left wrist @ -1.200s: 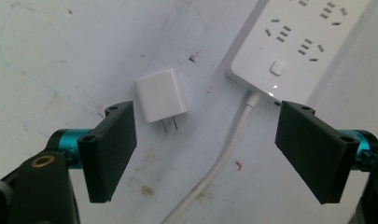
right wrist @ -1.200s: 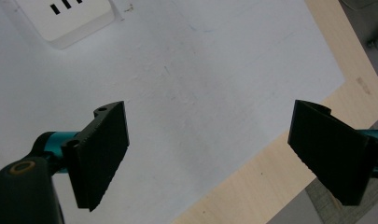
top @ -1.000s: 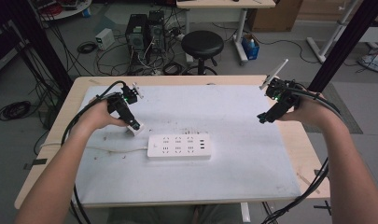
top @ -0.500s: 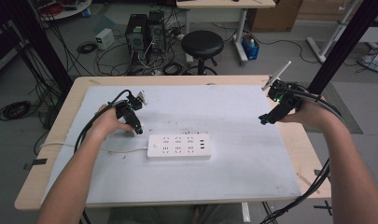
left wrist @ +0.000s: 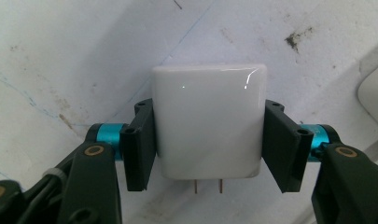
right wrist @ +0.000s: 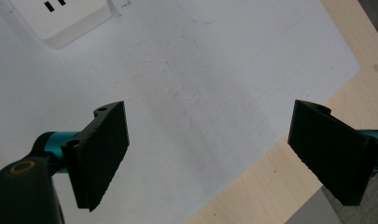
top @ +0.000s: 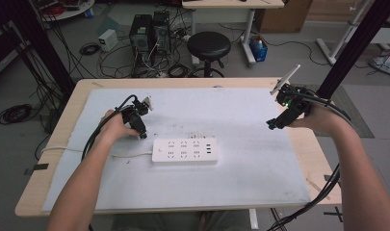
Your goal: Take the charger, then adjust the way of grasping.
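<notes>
Left tool (left wrist: 210,140) clamping unmarked white plug adapter (left wrist: 209,126), power strip (top: 185,150) unlabelled

The charger (left wrist: 209,121) looks like glossy white plastic, smooth enough to carry bright glints, with two thin coppery metal prongs (left wrist: 208,185) at its lower edge. The left tool (left wrist: 210,144) has matt black plastic jaws pressed against the charger's sides, with shiny turquoise metal collars and brass-coloured rivets behind them. The right tool (right wrist: 224,154) has jaws with finely ribbed, dull black faces. The power strip (top: 185,150) is smooth white plastic with a slight sheen. A matt white sheet (top: 240,178), scuffed and smudged with dark marks, covers the tabletop (top: 322,159), whose bare edge is pale, smooth wood.
</notes>
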